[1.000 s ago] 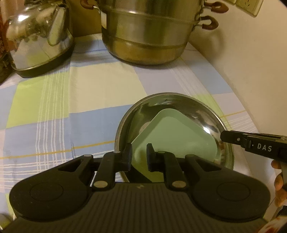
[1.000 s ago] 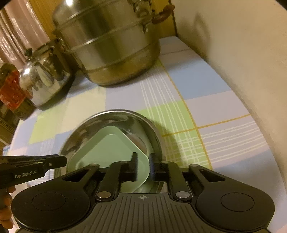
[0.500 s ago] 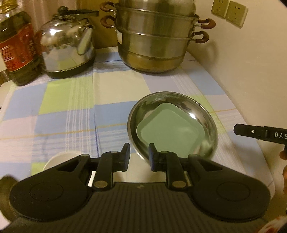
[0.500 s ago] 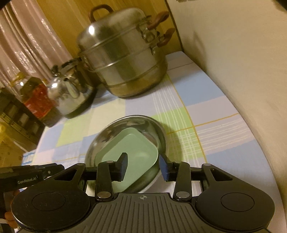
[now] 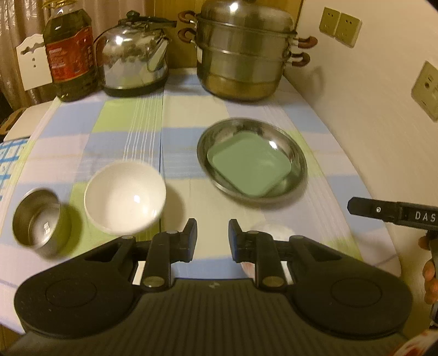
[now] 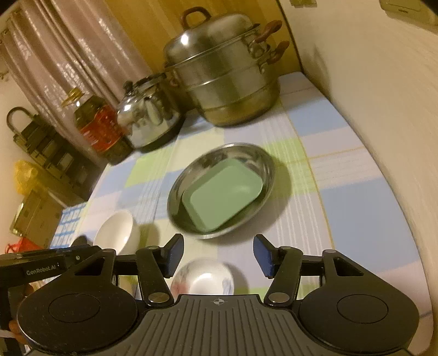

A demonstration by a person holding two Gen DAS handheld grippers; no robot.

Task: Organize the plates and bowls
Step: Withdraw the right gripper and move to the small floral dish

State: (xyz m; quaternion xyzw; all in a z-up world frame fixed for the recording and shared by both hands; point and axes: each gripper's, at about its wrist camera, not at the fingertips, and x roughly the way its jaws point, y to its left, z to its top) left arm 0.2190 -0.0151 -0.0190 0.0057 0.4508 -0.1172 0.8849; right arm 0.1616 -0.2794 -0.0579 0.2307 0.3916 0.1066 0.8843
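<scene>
A square green plate (image 5: 247, 167) (image 6: 223, 194) lies inside a round steel plate (image 5: 232, 131) (image 6: 246, 153) on the checked tablecloth. To its left stand a white bowl (image 5: 124, 197) (image 6: 116, 232) and a small steel bowl (image 5: 38, 219). A small patterned white bowl (image 6: 205, 276) sits close below the right gripper, and is half hidden in the left wrist view (image 5: 271, 228). My left gripper (image 5: 212, 232) is narrowly open with nothing in it, well short of the steel plate. My right gripper (image 6: 219, 253) hangs empty, its jaws opening wide.
At the back stand a steel steamer pot (image 5: 243, 54), a kettle (image 5: 134, 60) and an oil bottle (image 5: 71, 52). A wall with sockets (image 5: 339, 26) runs along the right side. The table edge lies near the small steel bowl at the left.
Both grippers have drawn back and up from the steel plate, leaving the green plate in it. The right jaws have spread wide. The white bowls and the steel bowl have come into view.
</scene>
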